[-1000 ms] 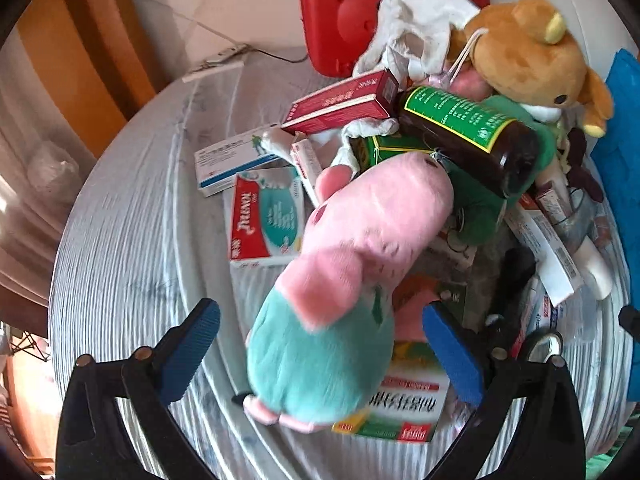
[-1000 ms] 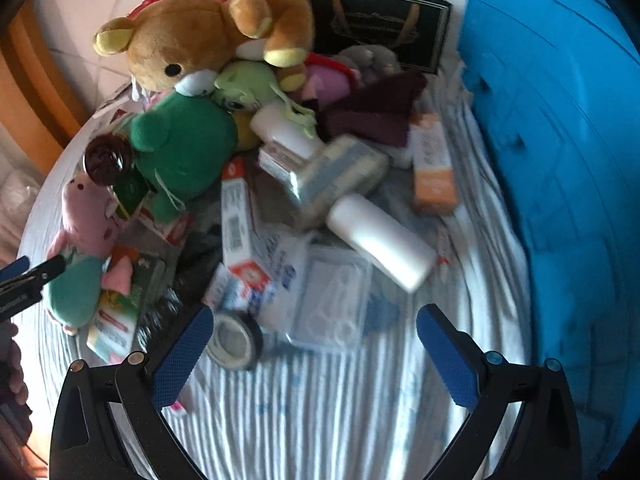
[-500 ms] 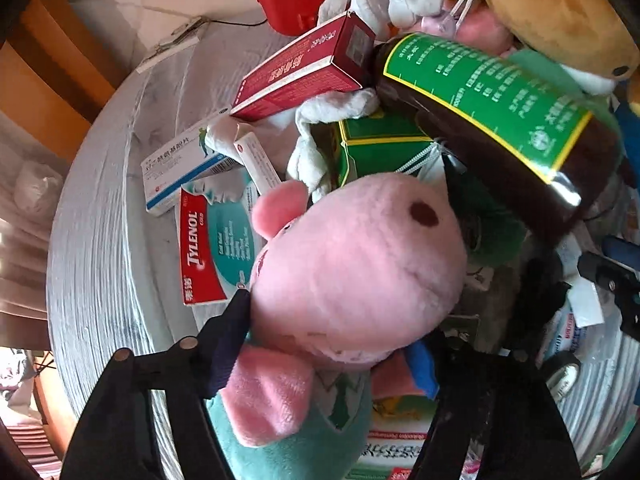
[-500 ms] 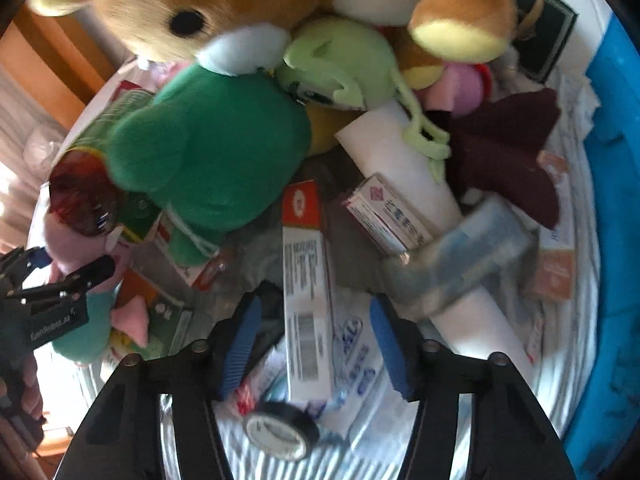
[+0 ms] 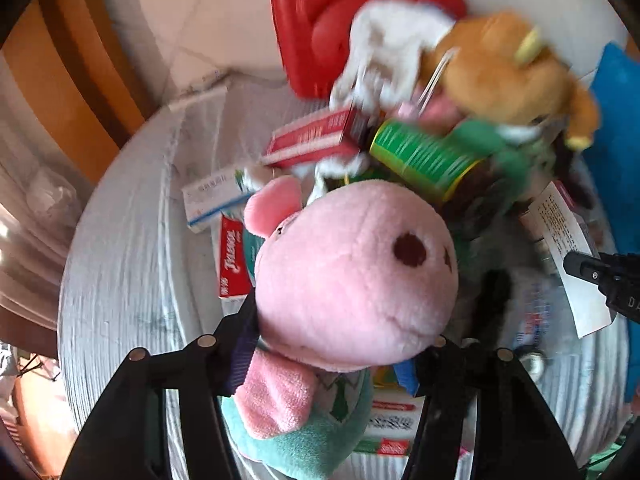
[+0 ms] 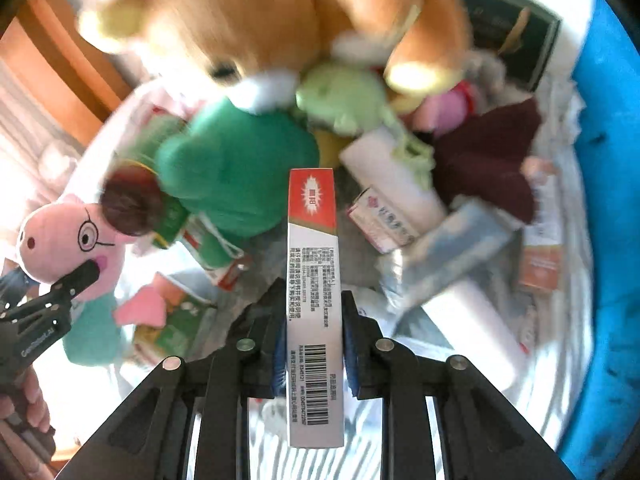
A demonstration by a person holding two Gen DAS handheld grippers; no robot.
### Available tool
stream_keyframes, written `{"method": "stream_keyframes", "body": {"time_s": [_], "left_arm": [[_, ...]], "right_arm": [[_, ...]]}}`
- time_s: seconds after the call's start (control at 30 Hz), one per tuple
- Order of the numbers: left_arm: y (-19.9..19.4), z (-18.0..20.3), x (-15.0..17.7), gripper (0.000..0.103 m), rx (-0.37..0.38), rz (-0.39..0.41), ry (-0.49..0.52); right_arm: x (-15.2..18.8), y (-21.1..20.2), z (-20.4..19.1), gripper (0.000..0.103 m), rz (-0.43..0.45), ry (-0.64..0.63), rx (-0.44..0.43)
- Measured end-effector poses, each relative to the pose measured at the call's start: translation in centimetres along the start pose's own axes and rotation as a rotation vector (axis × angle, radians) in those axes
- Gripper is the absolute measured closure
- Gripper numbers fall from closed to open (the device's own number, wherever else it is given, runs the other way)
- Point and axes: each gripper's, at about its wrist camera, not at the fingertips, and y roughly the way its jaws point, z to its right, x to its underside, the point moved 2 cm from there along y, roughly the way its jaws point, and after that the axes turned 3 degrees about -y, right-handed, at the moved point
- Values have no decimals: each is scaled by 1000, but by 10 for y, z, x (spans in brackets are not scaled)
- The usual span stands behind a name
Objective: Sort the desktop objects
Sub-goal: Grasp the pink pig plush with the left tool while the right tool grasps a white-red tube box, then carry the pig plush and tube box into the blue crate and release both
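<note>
A pink pig plush [image 5: 352, 280] in a teal shirt fills the left wrist view. It sits between the fingers of my left gripper [image 5: 326, 360], whose jaws are closing on its neck and hold it off the cloth. In the right wrist view the same pig plush [image 6: 52, 236] hangs at the far left. My right gripper [image 6: 314, 344] is shut on a long red-and-white medicine box [image 6: 312, 240], which stands up along the fingers above the pile. That medicine box [image 5: 560, 232] also shows at the right edge of the left wrist view.
The round table [image 5: 120, 280] has a striped white cloth and a heap on it: a brown bear plush [image 6: 280, 20], a green plush [image 6: 236, 176], a brown bottle [image 5: 424, 160], a red case [image 5: 320, 32], a white bottle [image 6: 472, 320], several boxes. A blue bin [image 6: 608, 160] stands on the right.
My left gripper closed around the pig plush and raised it. My right gripper pushed into the pile, shut on the red-and-white box and lifted it.
</note>
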Motion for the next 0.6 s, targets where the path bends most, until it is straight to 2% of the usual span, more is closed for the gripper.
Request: {"method": "stream_keyframes", "body": {"time_s": [0.1, 0.27, 0.47, 0.6], "left_arm": [[-41, 4, -1, 46, 18, 100, 19], [-103, 19, -4, 46, 105, 241, 52], [-175, 63, -8, 46, 282, 377, 157], [-226, 111, -14, 46, 381, 473, 230]], "right_arm": [[10, -45, 1, 80, 86, 12, 16], [25, -118, 5, 80, 224, 53, 59], [62, -205, 16, 80, 385, 135, 168], [88, -272, 41, 80, 498, 191, 242]]}}
